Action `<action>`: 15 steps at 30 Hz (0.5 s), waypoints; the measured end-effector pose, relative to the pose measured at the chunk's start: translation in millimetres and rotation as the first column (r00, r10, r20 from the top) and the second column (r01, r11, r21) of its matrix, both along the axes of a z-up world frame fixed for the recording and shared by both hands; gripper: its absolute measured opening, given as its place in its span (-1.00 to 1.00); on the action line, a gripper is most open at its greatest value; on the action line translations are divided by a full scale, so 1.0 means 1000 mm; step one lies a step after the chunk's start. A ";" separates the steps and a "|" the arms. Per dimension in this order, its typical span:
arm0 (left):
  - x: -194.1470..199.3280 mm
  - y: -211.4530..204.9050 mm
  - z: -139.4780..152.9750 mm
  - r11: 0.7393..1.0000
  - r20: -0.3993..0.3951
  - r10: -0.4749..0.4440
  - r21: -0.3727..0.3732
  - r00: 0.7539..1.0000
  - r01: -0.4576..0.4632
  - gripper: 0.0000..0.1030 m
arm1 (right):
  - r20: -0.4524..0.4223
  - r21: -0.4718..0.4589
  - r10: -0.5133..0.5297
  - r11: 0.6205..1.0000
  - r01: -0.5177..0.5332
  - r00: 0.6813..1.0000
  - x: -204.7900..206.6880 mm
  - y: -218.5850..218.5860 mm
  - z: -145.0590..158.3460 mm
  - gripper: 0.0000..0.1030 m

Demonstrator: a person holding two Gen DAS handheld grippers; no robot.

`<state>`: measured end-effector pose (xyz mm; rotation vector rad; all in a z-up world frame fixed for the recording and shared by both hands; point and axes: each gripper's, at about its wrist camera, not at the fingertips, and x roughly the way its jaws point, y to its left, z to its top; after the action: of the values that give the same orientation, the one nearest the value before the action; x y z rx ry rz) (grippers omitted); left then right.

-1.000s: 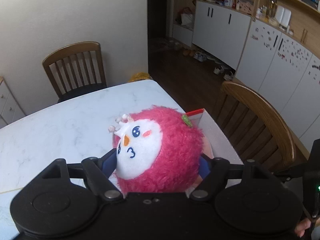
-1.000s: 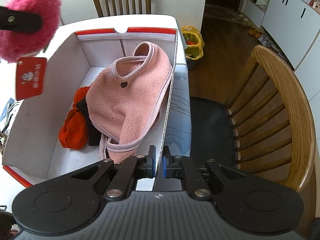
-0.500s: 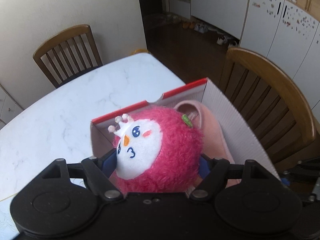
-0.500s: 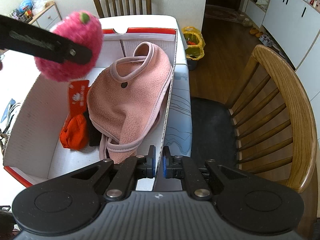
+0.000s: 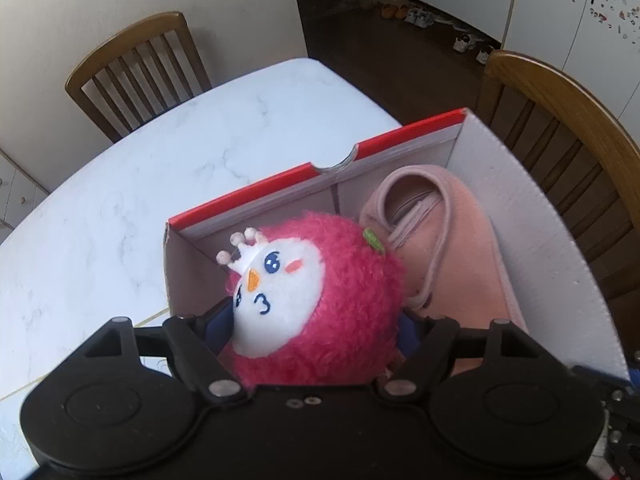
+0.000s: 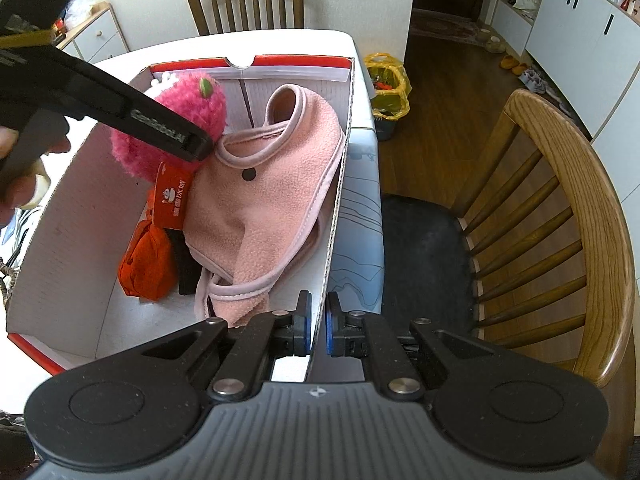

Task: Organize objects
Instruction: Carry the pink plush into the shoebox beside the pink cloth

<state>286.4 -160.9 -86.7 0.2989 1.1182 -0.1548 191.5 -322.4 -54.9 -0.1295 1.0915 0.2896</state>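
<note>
A fluffy pink plush bird (image 5: 320,300) with a white face is clamped between the jaws of my left gripper (image 5: 316,330). It hangs low inside the white cardboard box (image 5: 520,208), in the far left corner. Its red tag (image 6: 172,196) dangles against a pink fleece bib (image 6: 264,200) that fills the box's right half. An orange cloth (image 6: 146,264) and something black lie under the tag. My right gripper (image 6: 318,328) is shut on the top edge of the box's near right wall (image 6: 334,240). The left gripper's finger (image 6: 160,130) crosses the plush (image 6: 176,120) in the right wrist view.
The box stands on a white marble table (image 5: 140,208). Wooden chairs stand at the far end (image 5: 140,68) and at the right side (image 6: 560,220). A yellow bag (image 6: 388,84) sits on the dark floor. A person's hand (image 6: 10,188) shows at the left edge.
My left gripper has come down and to the right with the plush, from above the box's left wall to inside the box beside the bib. The right gripper has not moved.
</note>
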 end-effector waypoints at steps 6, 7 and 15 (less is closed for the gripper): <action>0.004 0.001 -0.006 1.000 -0.011 -0.002 0.007 1.000 0.002 0.50 | -0.001 0.001 -0.001 1.000 0.001 1.000 0.001 0.001 0.000 -0.87; 0.004 0.001 -0.007 1.000 -0.012 -0.004 0.010 1.000 0.004 0.50 | -0.001 0.001 0.000 1.000 0.000 1.000 0.000 0.000 0.000 -0.87; 0.000 0.003 -0.003 1.000 0.000 -0.001 -0.015 1.000 0.001 0.61 | -0.001 -0.001 0.001 1.000 -0.001 1.000 0.001 0.000 -0.001 -0.87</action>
<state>286.6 -157.6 -89.9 0.2863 1.1165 -0.1636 192.7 -322.4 -55.7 -0.1307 1.0923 0.2905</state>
